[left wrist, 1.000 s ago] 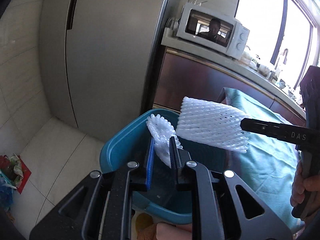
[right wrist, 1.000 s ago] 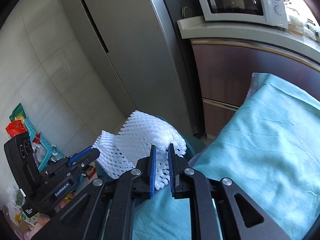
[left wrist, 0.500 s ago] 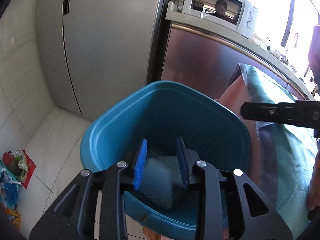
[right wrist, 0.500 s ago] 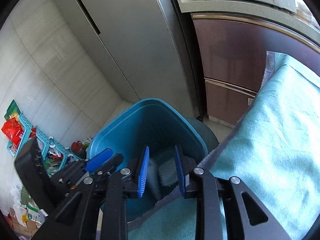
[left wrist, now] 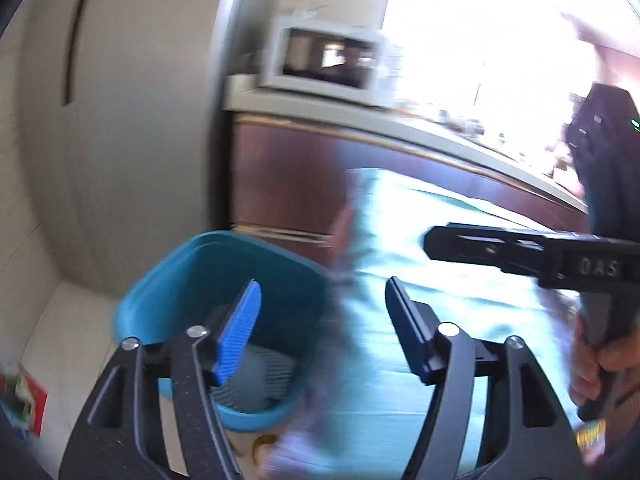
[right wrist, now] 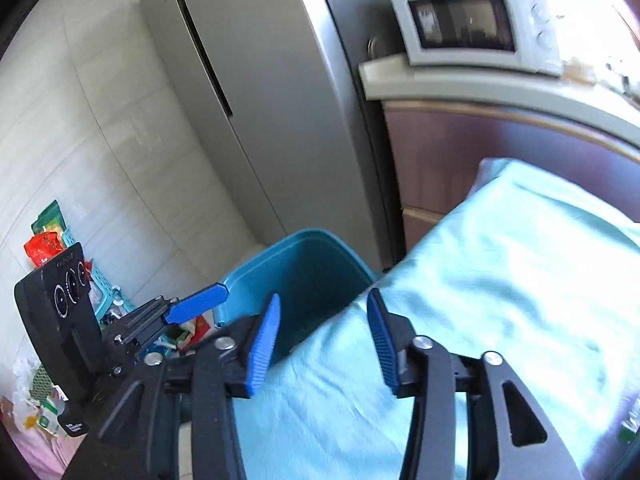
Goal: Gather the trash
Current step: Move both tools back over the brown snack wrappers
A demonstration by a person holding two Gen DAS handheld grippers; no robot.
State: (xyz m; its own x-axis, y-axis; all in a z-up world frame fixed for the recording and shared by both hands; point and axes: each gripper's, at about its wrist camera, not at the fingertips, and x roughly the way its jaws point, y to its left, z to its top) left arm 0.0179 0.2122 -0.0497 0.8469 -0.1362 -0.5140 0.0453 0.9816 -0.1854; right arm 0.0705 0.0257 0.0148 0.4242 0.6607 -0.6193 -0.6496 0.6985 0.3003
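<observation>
Both foam nets, clamped a second ago, now lie in the blue bin (left wrist: 188,276); left gripper (left wrist: 320,316) and right gripper (right wrist: 322,322) are opening, empty.

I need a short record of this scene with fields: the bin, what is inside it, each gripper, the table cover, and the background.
bin: blue bin on the floor beside the table, no lid
contents: white foam net lies inside
left gripper: fingers opening, nothing between them
right gripper: fingers opening, nothing between them
cover: light teal cloth on the table
background: fridge, microwave on the counter
</observation>
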